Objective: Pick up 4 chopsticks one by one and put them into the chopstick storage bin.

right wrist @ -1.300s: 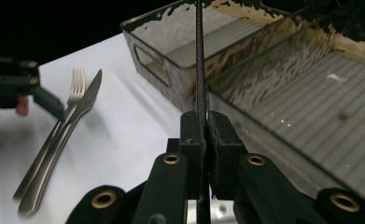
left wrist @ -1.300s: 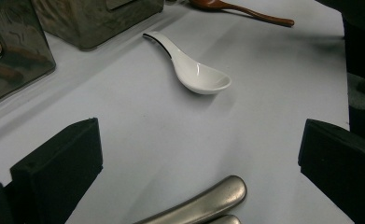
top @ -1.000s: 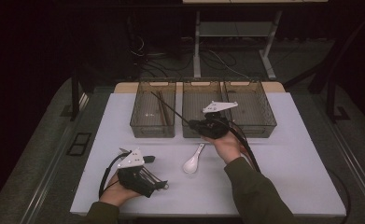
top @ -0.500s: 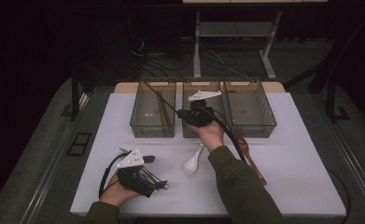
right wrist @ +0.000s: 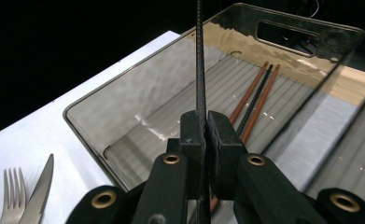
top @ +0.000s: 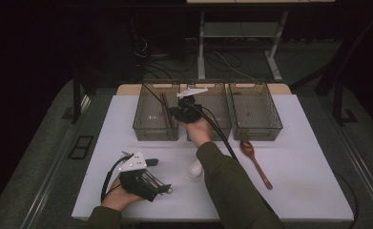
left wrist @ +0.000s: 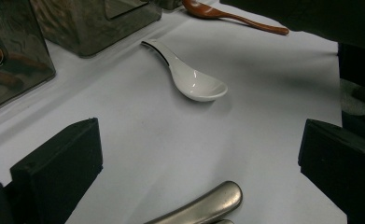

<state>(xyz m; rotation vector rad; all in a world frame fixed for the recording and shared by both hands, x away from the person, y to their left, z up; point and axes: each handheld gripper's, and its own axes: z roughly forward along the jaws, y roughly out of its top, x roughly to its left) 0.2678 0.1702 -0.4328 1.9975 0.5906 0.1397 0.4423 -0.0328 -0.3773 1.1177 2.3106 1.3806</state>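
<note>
Chopstick [right wrist: 200, 65], thin, black, ridged, upright between right tongs [right wrist: 206, 130].

Dim room, black beyond my table [top: 308, 157] — light falls from above. Soft shadows under my sleeve. Glare on white spoon [left wrist: 194, 84], bin [right wrist: 283, 28] rim. My near jaws blurred.

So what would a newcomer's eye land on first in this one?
Probably the right gripper over the left bin, its jaws shut on a thin black chopstick that sticks up above the chopsticks already lying inside. Next, the white spoon on the table, facing the open left gripper.
</note>
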